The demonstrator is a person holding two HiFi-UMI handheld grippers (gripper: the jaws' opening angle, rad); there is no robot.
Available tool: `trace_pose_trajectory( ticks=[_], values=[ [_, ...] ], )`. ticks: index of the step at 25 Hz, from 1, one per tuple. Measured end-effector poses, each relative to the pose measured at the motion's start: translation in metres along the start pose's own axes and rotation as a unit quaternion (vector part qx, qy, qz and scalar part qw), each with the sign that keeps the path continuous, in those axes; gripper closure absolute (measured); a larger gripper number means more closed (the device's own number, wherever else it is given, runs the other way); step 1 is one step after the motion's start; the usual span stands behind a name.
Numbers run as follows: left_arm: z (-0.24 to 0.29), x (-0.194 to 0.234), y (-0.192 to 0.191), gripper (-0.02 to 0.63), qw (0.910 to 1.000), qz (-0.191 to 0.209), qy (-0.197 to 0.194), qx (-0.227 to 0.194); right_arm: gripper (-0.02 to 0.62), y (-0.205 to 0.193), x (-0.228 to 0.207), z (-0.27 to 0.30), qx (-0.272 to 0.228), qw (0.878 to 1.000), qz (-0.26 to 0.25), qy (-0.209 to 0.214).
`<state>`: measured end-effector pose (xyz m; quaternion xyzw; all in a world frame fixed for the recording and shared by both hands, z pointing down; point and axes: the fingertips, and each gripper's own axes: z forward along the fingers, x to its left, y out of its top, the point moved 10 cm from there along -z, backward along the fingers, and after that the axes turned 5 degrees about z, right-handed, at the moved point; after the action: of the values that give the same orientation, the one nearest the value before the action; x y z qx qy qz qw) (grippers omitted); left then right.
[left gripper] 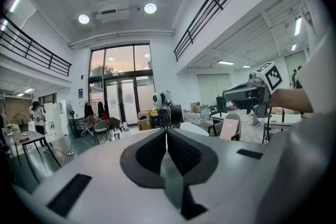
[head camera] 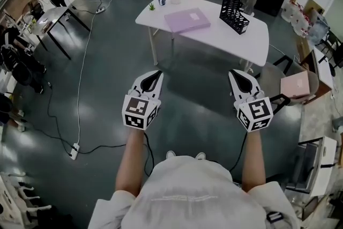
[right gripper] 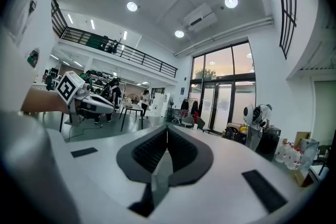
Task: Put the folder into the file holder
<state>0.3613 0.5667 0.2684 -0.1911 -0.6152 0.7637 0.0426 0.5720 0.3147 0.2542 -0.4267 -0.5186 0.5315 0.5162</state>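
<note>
Head view is showing the folder (head camera: 187, 20) lying on the desk (head camera: 257, 40), long axis toward the file holder (head camera: 234, 8), well ahead of the seemingly nearer left gripper (head camera: 155, 74) and right gripper (head camera: 236, 74), fingers pressing together, empty.

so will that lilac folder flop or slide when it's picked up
The lilac folder lies flat and thin, so it probably bends if gripped by one edge. It looks light and may slide on the smooth white table when nudged.

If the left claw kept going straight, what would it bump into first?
Likely the table, around its near edge; only floor lies between it and the left claw. Depth is hard to judge.
</note>
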Motion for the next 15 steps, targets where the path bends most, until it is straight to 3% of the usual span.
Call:
trace_pose_trajectory(
  ticks=[2, 5, 8, 11, 15],
  values=[
    [0.002, 0.000, 0.000, 0.578, 1.0000, -0.003, 0.006, 0.002, 0.543, 0.000, -0.005, 0.000, 0.001, 1.000, 0.007, -0.001],
    [0.005, -0.001, 0.001, 0.440, 0.9999, -0.002, 0.012, 0.006, 0.456, -0.001, -0.010, 0.001, 0.002, 1.000, 0.012, 0.003],
    [0.011, -0.007, -0.002, 0.345, 0.9999, 0.010, -0.003, 0.014, 0.345, -0.005, -0.016, 0.001, 0.000, 1.000, 0.009, 0.004],
    [0.016, -0.015, -0.006, 0.342, 0.9999, -0.001, -0.009, 0.015, 0.289, -0.011, -0.023, -0.001, -0.004, 1.000, 0.024, 0.014],
    [0.018, -0.020, -0.011, 0.341, 0.9992, -0.039, 0.006, 0.006, 0.276, -0.019, -0.036, -0.003, -0.005, 0.999, 0.039, 0.026]
  ],
)
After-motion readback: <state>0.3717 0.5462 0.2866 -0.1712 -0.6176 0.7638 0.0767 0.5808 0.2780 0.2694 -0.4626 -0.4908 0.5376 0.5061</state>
